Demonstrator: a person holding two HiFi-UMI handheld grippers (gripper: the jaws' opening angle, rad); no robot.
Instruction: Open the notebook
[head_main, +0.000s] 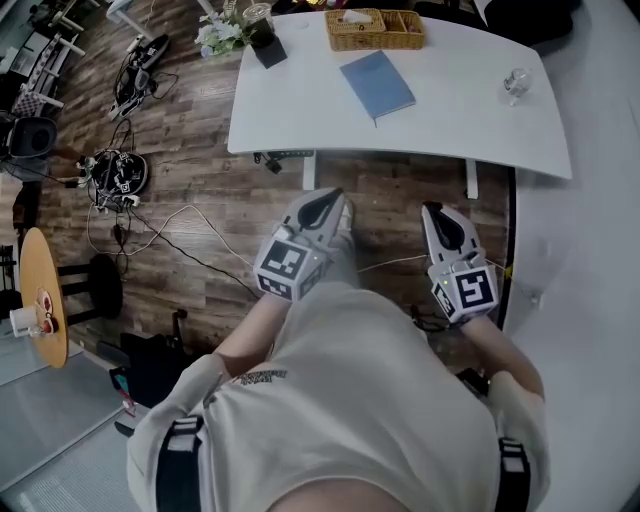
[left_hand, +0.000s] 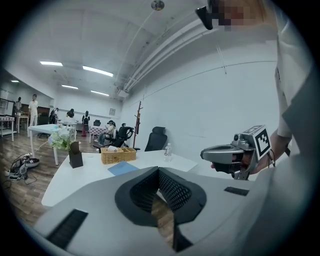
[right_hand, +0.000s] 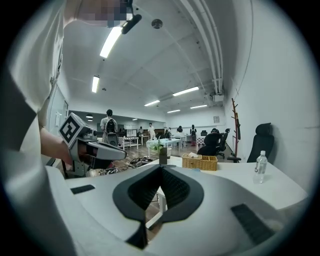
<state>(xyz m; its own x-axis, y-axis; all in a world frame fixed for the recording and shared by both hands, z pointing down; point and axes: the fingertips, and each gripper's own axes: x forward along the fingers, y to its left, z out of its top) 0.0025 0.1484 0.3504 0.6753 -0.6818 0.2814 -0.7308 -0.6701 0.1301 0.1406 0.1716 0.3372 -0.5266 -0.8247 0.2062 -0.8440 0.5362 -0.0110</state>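
A closed blue notebook (head_main: 377, 84) lies on the white table (head_main: 450, 130), just in front of a wicker basket. It also shows as a blue patch (left_hand: 122, 168) in the left gripper view. Both grippers hang over the wood floor short of the table's near edge, well apart from the notebook. My left gripper (head_main: 325, 197) (left_hand: 159, 170) has its pads meeting at the tip, with nothing between them. My right gripper (head_main: 437, 210) (right_hand: 161, 166) is likewise shut and empty. Each gripper shows in the other's view, held side by side.
On the table stand a wicker basket (head_main: 374, 29), a water bottle (head_main: 516, 86), a black holder (head_main: 268, 48) and flowers (head_main: 220, 35). Cables and gear (head_main: 120, 175) lie on the floor at left, near a round wooden side table (head_main: 45, 295).
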